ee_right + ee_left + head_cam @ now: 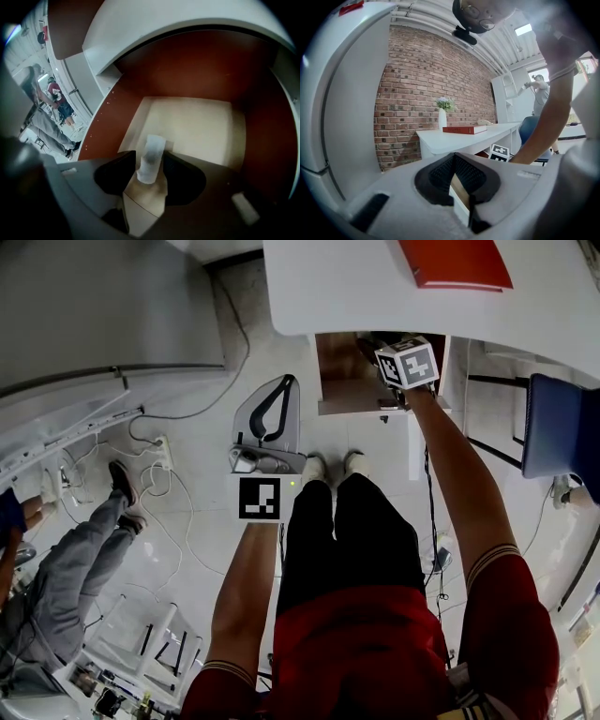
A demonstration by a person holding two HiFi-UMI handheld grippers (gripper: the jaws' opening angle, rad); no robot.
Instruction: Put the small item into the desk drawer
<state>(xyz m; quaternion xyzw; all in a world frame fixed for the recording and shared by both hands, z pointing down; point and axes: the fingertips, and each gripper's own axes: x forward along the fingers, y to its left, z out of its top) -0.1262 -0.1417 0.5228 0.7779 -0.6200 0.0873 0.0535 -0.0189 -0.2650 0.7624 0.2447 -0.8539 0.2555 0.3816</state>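
The small item (153, 145) is a pale, whitish cylinder. It stands tilted and blurred between the jaws of my right gripper (149, 156), over the light floor of the open desk drawer (197, 124). The jaws stand apart at its sides and do not visibly press on it. In the head view the right gripper's marker cube (408, 364) sits at the drawer (342, 376) under the white desk (356, 287). My left gripper (281, 395) hangs over the floor left of the drawer. It is shut, with nothing held (453, 161).
A red book (455, 263) lies on the desk, and a white vase (442, 118) stands at its far end. A blue chair (562, 437) is at the right. Another person's legs (84, 540) and floor cables (164, 460) are at the left.
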